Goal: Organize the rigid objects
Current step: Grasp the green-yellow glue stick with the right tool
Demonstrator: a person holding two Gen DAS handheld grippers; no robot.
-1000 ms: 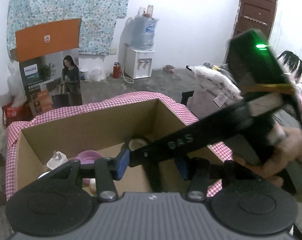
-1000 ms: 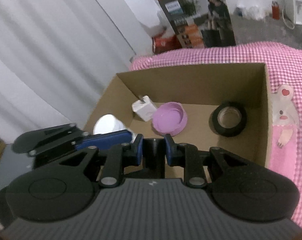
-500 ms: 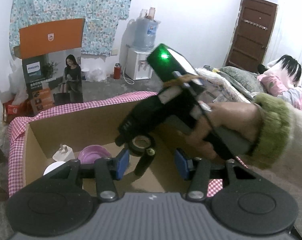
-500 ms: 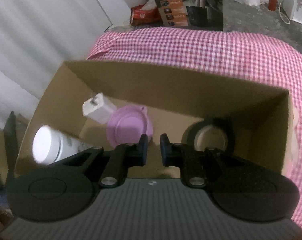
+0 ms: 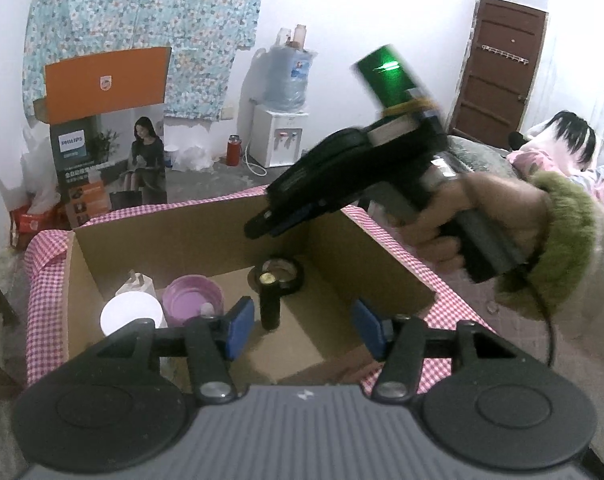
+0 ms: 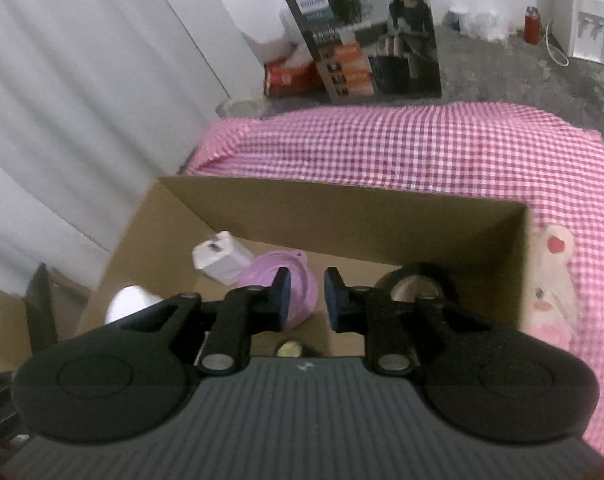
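An open cardboard box (image 5: 189, 236) sits on a pink checked cloth. Inside it are a white charger (image 6: 219, 258), a purple lid (image 5: 191, 300), a black tape roll (image 5: 287, 276), a white-capped bottle (image 5: 129, 314) and a small black cylinder (image 5: 269, 298) standing upright. My left gripper (image 5: 304, 330) is open and empty at the box's near edge. My right gripper (image 6: 305, 294) is open and empty, raised above the box; it also shows in the left wrist view (image 5: 261, 228).
A plush toy (image 6: 552, 280) lies on the cloth (image 6: 422, 148) right of the box. A Philips carton (image 5: 109, 136), a water dispenser (image 5: 279, 128) and a grey curtain (image 6: 81, 80) stand behind the table.
My right gripper held the black cylinder down in the box, opened, and rose up and back. The cylinder now stands in the box. My left gripper stayed open and still.
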